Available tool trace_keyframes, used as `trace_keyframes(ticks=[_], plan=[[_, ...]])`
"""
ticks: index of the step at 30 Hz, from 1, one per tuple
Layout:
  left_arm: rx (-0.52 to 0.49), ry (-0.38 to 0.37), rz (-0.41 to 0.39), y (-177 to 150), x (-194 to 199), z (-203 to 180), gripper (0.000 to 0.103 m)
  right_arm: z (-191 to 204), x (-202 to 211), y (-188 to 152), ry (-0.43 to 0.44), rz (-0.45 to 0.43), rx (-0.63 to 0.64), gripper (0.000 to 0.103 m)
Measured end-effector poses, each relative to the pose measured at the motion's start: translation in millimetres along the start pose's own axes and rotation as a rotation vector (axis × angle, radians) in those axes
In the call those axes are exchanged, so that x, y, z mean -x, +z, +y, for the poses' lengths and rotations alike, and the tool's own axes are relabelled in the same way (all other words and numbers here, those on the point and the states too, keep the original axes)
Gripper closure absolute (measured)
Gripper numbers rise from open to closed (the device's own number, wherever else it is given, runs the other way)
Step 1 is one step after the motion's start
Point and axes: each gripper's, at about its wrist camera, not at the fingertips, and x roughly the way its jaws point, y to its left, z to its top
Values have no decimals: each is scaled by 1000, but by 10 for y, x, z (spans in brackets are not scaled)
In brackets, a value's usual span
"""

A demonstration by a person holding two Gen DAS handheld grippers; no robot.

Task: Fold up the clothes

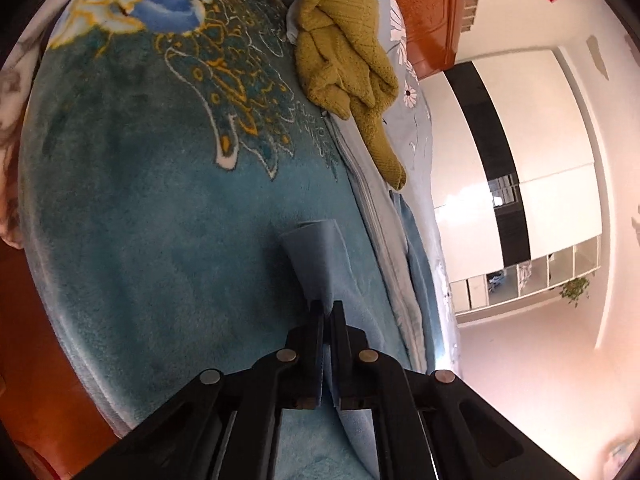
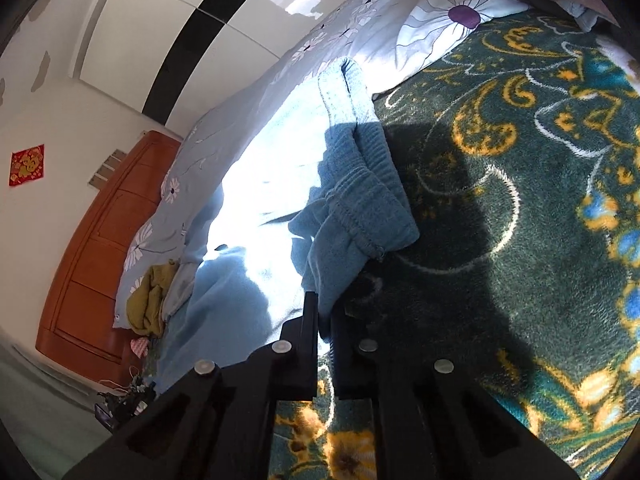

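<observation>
A light blue garment (image 2: pixel 352 200) with an elastic waistband lies on a teal patterned blanket (image 2: pixel 500 200) covering a bed. In the right wrist view my right gripper (image 2: pixel 325 312) is shut on the garment's edge just below the waistband. In the left wrist view my left gripper (image 1: pixel 329 312) is shut on another part of the light blue garment (image 1: pixel 316 264), whose end pokes out past the fingertips above the blanket (image 1: pixel 140 200). A mustard knitted sweater (image 1: pixel 348 64) lies crumpled further up the bed.
A pale blue flowered quilt (image 2: pixel 360 16) runs along the bed's far side. An orange wooden headboard (image 2: pixel 96 248) stands at the bed's end, with small clutter and cables (image 2: pixel 124 396) on the floor beside it. White and black wardrobe doors (image 1: pixel 520 160) line the wall.
</observation>
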Motion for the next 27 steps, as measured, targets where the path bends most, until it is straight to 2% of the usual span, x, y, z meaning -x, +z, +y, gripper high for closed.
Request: trace_keyframes(ticks=[2, 7, 11, 16, 17, 24, 27], plan=[[16, -31, 0, 103, -37, -103, 100, 86, 85, 110, 49, -24, 13, 99], [-51, -54, 13, 346, -275, -748, 100, 305, 209, 435, 158, -78, 34, 99], [1, -44, 57, 564, -628, -1218, 100, 442, 33, 742, 169, -78, 35, 99], [14, 74, 36, 862, -1195, -1865, 100, 485, -284, 1153, 113, -68, 21, 99], [-11, 101, 26, 890, -1317, -1984, 100, 494, -347, 1235, 101, -66, 19, 99], [-151, 273, 129, 1092, -2770, -2447, 100, 551, -792, 1808, 21, -51, 0, 99], [-212, 313, 153, 1057, -3227, -2506, 100, 456, -977, 1900, -33, -17, 6, 99]])
